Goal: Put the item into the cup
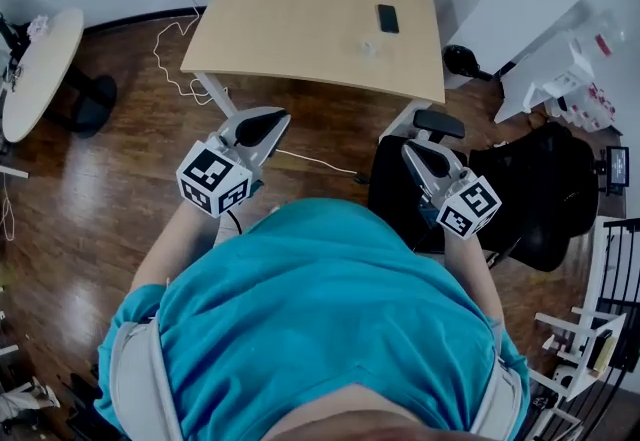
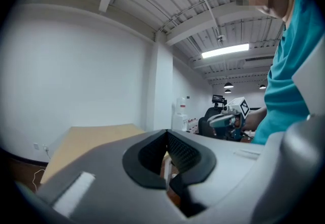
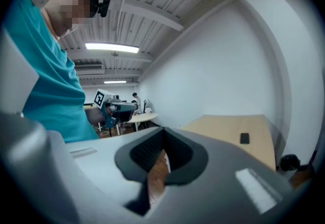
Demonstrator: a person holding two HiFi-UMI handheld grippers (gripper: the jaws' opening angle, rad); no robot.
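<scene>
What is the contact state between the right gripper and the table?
Apart. The head view shows the right gripper short of the table, with floor between them.

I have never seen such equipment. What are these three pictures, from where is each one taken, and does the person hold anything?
A person in a teal shirt holds two hand tools, each with two jaws and a marked cube: the left gripper and the right gripper. One picture comes from a camera on the head, looking down; the other two come from cameras riding on each gripper. Both grippers are shut and empty. Ahead stands a wooden table bearing a dark flat thing and a small clear thing, perhaps the cup.
</scene>
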